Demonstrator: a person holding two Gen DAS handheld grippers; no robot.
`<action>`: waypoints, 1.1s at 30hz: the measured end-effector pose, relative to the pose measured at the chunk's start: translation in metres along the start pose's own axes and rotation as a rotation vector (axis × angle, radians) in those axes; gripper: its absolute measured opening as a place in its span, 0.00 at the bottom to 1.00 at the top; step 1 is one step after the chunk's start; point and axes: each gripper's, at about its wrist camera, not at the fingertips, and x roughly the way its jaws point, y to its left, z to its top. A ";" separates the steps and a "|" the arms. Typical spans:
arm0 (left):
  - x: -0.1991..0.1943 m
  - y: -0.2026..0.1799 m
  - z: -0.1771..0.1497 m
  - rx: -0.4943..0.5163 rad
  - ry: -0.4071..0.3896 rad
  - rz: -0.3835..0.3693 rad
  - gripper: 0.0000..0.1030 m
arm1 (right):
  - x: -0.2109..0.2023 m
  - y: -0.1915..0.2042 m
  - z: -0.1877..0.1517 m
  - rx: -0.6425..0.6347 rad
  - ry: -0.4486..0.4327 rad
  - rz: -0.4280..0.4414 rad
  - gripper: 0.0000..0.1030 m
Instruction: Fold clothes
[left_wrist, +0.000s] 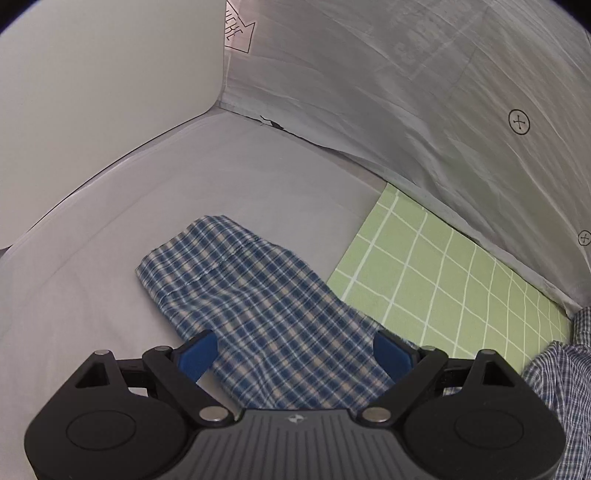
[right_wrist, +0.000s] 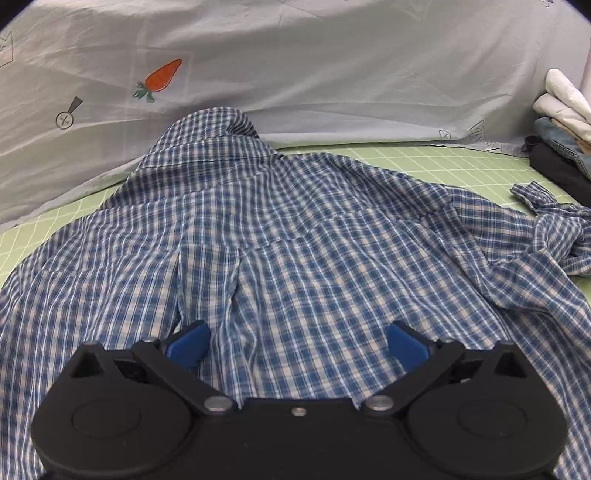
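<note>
Two claws gaping: left claw (left_wrist: 295, 352) over sleeve (left_wrist: 251, 291), right claw (right_wrist: 297, 341) over shirt (right_wrist: 295, 229).

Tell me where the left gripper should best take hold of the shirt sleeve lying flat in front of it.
Probably at the sleeve's far cuff end, coming from above. It lies flat on the grey sheet, so an edge gives the open left gripper something to pinch.

Blue-white plaid shirt (right_wrist: 295, 236) lying spread, wrinkled, collar far; one sleeve (left_wrist: 236, 280) stretching flat w/ cuff outward.
</note>
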 end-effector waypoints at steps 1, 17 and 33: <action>0.006 -0.003 0.003 0.003 -0.020 0.012 0.89 | 0.000 0.002 -0.003 -0.001 -0.024 -0.001 1.00; 0.013 -0.002 0.001 0.018 -0.149 0.075 0.05 | 0.001 0.006 -0.005 -0.018 -0.057 0.014 1.00; -0.170 -0.004 -0.063 -0.121 -0.327 -0.017 0.05 | -0.016 0.001 -0.010 -0.015 0.032 0.023 1.00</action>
